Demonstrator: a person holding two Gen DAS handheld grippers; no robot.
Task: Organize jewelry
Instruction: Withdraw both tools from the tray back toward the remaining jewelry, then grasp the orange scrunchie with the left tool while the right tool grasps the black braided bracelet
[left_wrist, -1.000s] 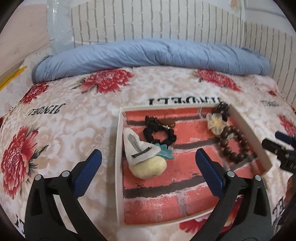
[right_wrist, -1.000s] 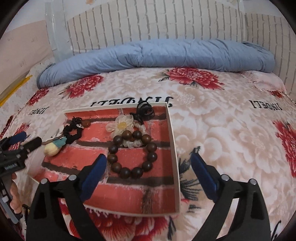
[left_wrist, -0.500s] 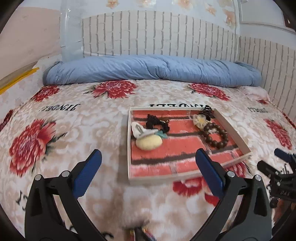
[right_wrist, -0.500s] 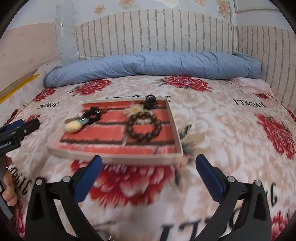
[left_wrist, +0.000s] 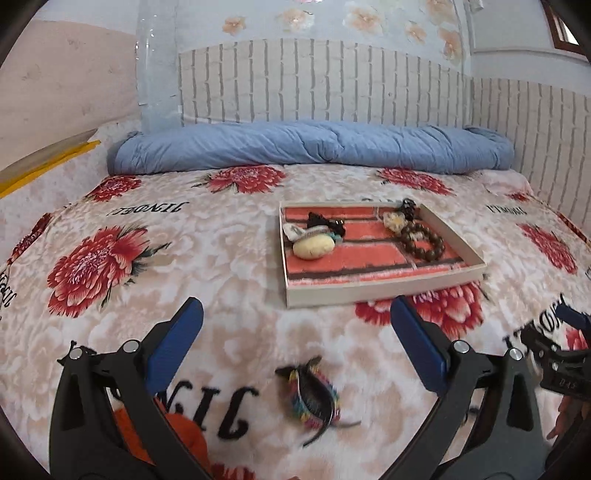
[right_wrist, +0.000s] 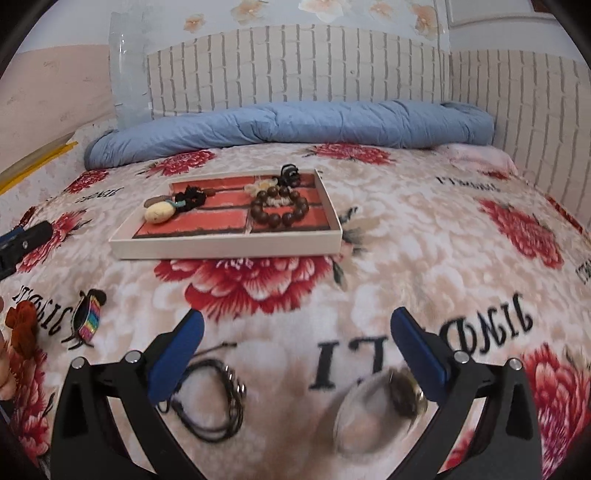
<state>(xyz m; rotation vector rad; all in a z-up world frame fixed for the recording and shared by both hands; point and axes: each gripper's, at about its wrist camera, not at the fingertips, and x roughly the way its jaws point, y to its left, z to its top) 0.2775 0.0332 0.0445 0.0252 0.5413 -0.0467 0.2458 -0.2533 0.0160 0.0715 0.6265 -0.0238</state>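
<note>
A shallow tray (left_wrist: 384, 293) (right_wrist: 229, 249) with a red brick-pattern floor lies on the bed. It holds a brown bead bracelet (left_wrist: 423, 242) (right_wrist: 279, 206), a yellow-white charm (left_wrist: 312, 248) (right_wrist: 159, 213), a black hair tie (right_wrist: 191, 197) and a black clip (right_wrist: 289, 173). A rainbow woven bracelet (left_wrist: 314, 395) (right_wrist: 88, 319) lies on the blanket between my left gripper's fingers. A black cord necklace (right_wrist: 212, 402) and a blurred pale hair piece (right_wrist: 376, 410) lie by my right gripper. My left gripper (left_wrist: 295, 347) and right gripper (right_wrist: 297, 350) are both open and empty, well short of the tray.
A floral blanket (left_wrist: 147, 295) covers the bed. A rolled blue quilt (left_wrist: 310, 147) lies along the brick-pattern headboard. An orange scrunchie (left_wrist: 177, 432) (right_wrist: 22, 325) sits near the left gripper. A yellow-edged board (left_wrist: 48, 162) is at the far left.
Both grippers have pulled back from the tray and toward the bed's near edge. The rainbow bracelet, cord necklace, scrunchie and pale hair piece have come into view.
</note>
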